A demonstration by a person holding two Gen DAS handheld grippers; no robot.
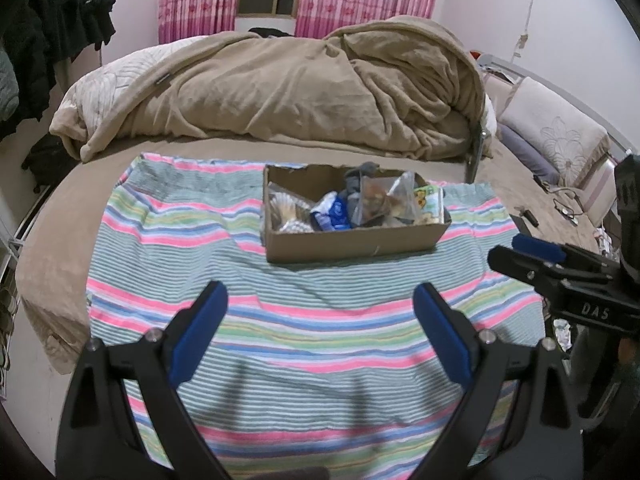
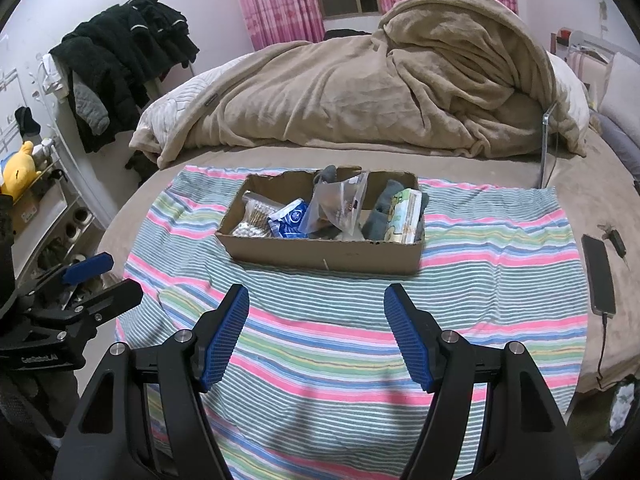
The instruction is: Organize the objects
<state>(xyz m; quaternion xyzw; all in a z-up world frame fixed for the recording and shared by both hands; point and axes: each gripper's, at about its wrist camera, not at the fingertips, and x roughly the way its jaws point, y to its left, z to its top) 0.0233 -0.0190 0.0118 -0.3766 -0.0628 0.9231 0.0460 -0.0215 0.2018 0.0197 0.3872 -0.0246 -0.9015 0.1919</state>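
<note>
Beyond both empty claws (image 1: pixel 320 300) (image 2: pixel 316 300) sits the cardboard box (image 1: pixel 352 242).

Raised letters "DAS" on the black body of the right gripper (image 1: pixel 516 254) in the left wrist view; small pale lettering on the left gripper (image 2: pixel 102 276), printing on packets in the cardboard box (image 2: pixel 324 250), all illegible.
</note>
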